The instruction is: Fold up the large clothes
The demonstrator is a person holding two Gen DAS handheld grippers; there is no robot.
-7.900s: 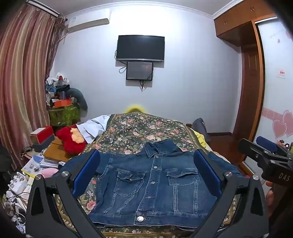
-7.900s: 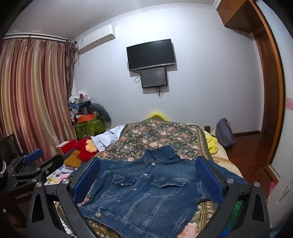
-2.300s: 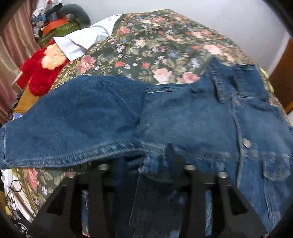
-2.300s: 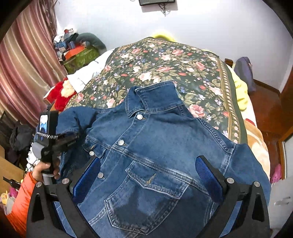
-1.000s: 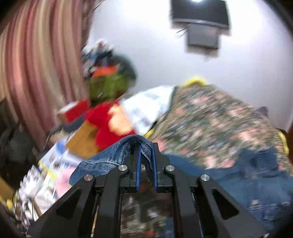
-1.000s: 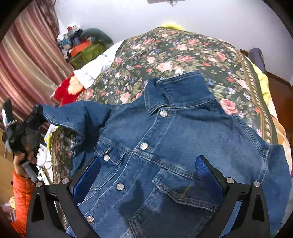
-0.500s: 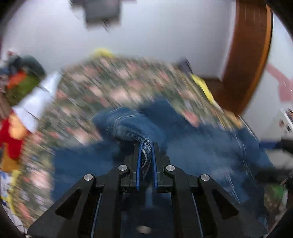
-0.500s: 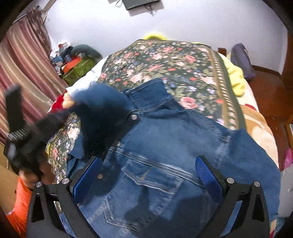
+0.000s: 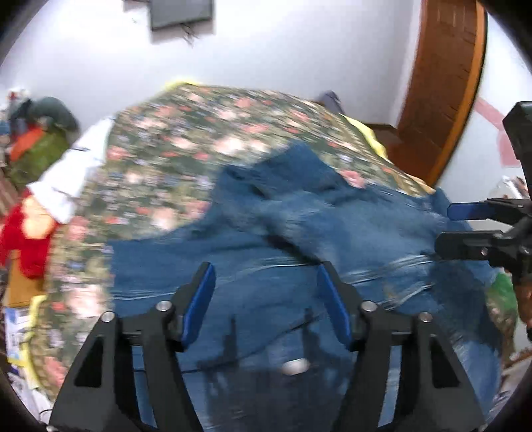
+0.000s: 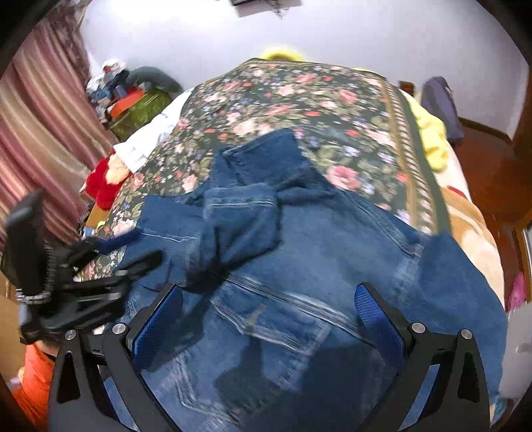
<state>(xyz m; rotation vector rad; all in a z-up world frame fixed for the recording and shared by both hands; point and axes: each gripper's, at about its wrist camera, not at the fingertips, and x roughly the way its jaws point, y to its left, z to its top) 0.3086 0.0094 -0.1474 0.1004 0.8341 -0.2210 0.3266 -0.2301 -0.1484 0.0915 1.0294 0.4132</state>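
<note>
The denim jacket lies spread on the floral bedspread, front side up, its collar towards the wall and its hem towards the cameras. One sleeve is folded across the chest just below the collar, the cuff end lying over the placket; the other sleeve lies out flat at the jacket's far side, near the bed edge. A chest pocket shows just below the folded sleeve.

The left gripper hovers over the lower half of the jacket with its blue-padded fingers spread apart and nothing between them; the left wrist view is motion-blurred, so whether the tips brush the denim is hard to say. From the right wrist view the same gripper appears beside the folded sleeve's shoulder end, with an orange-sleeved arm below it. The right gripper hangs over the jacket's chest pocket, jaws wide and empty.

Beyond the jacket's collar the bedspread runs up to a white wall. To the side of the jacket's folded sleeve sit a red plush toy, a white cloth and striped curtains. On the jacket's other side, a yellow blanket edges the bed
</note>
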